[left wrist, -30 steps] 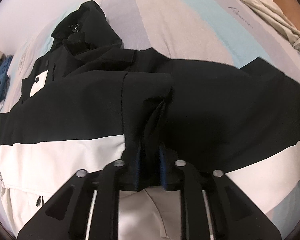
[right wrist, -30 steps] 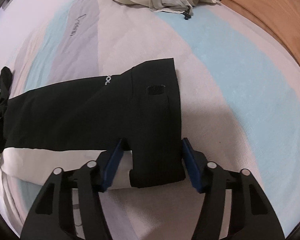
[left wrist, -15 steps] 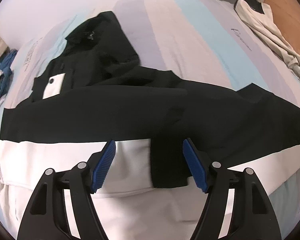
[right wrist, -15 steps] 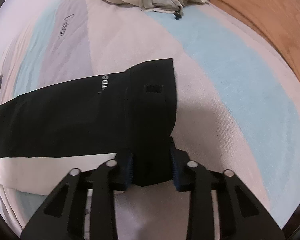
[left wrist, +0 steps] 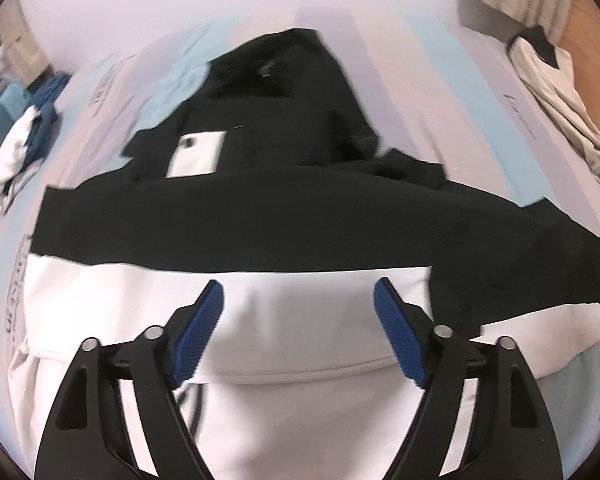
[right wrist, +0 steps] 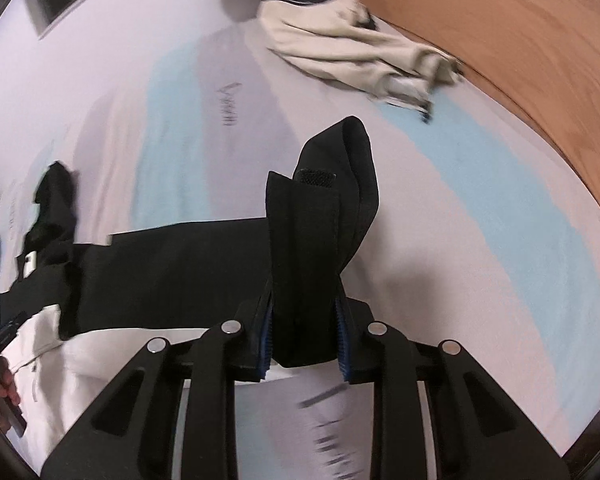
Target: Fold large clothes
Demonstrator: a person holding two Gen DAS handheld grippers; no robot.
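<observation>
A black and white jacket lies spread on a striped bed sheet, hood at the far side, white band nearest me. My left gripper is open and empty above the white band. My right gripper is shut on the black sleeve cuff and holds it lifted off the sheet, cuff end standing up. The rest of the sleeve trails left to the jacket body.
A crumpled beige and black garment lies at the far right of the bed, also in the left wrist view. Blue and white clothes sit at the far left. A wooden headboard borders the right side.
My left gripper let go of the other black sleeve, opened and drew back over the white band. My right gripper closed on the sleeve cuff and lifted it off the sheet.
</observation>
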